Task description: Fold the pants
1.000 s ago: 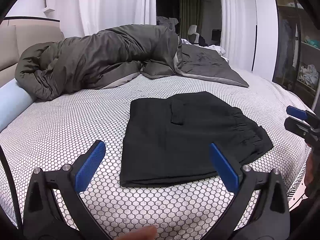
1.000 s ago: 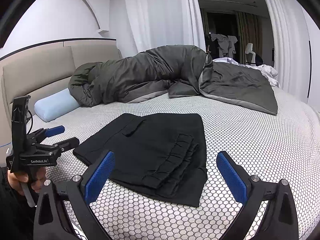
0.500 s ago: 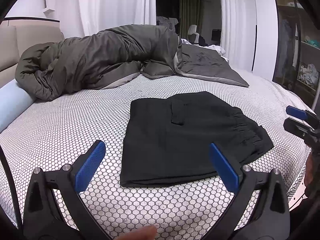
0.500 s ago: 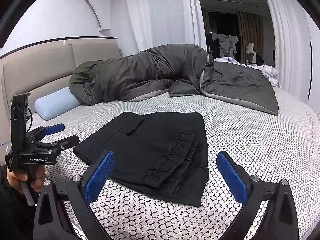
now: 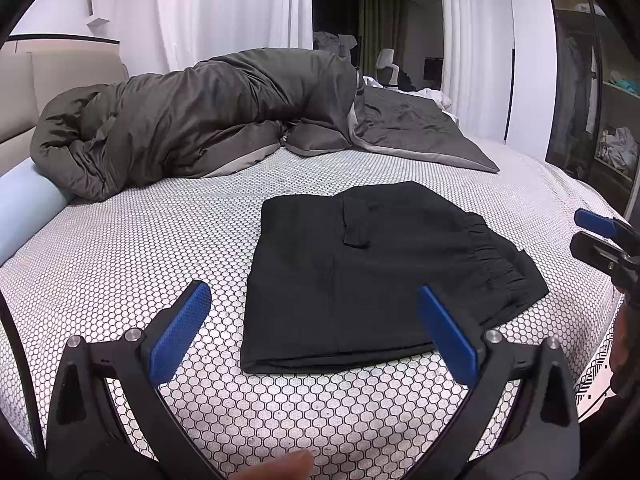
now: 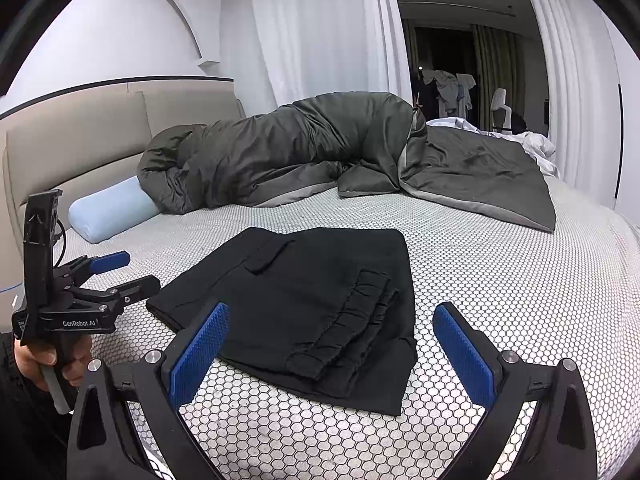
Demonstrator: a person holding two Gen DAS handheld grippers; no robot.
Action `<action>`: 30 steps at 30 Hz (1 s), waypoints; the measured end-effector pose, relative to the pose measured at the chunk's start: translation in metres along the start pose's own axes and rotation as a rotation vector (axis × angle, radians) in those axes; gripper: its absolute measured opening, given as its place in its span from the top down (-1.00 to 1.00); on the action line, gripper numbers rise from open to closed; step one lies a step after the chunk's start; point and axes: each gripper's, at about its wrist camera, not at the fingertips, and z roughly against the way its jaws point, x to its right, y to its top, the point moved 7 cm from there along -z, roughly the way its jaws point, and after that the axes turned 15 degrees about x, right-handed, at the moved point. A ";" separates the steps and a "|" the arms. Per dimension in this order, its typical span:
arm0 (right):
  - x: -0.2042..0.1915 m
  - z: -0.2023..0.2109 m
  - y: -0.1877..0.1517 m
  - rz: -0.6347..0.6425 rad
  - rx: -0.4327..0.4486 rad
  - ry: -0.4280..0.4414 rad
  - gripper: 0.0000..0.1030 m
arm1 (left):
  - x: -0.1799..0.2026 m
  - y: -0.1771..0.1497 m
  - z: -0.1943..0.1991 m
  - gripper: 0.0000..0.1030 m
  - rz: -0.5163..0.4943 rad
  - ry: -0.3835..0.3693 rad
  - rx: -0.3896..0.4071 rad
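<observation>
Black pants (image 5: pixel 372 276) lie folded into a flat rectangle on the bed, elastic waistband at the right end and a pocket flap on top. In the right wrist view the same pants (image 6: pixel 316 300) sit just ahead, waistband ruffles nearest. My left gripper (image 5: pixel 316 332) hovers open in front of the pants' near edge, nothing between its blue pads. My right gripper (image 6: pixel 330 344) is open too, held above the waistband end. Each gripper shows in the other's view: the right gripper (image 5: pixel 596 236) at the right edge, the left gripper (image 6: pixel 120 276) at the left, held by a hand.
The bed sheet (image 5: pixel 132 248) has a white honeycomb pattern. A dark green duvet (image 5: pixel 200 120) is bunched across the far side, with a light blue bolster (image 6: pixel 108 212) by the beige headboard (image 6: pixel 72 136). Open shelves (image 5: pixel 616 128) stand at the right.
The right wrist view has crept slightly nearer the pants; the left gripper in it drifted a little. The pants have not moved and both grippers stay open.
</observation>
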 end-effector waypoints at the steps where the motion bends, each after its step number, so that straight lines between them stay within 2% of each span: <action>1: 0.000 0.000 0.000 0.001 -0.001 0.001 -1.00 | 0.001 0.000 0.000 -0.98 0.002 0.003 0.002; 30: 0.000 0.000 -0.001 0.012 -0.010 0.004 -1.00 | -0.014 0.000 -0.002 -0.98 0.002 -0.009 0.003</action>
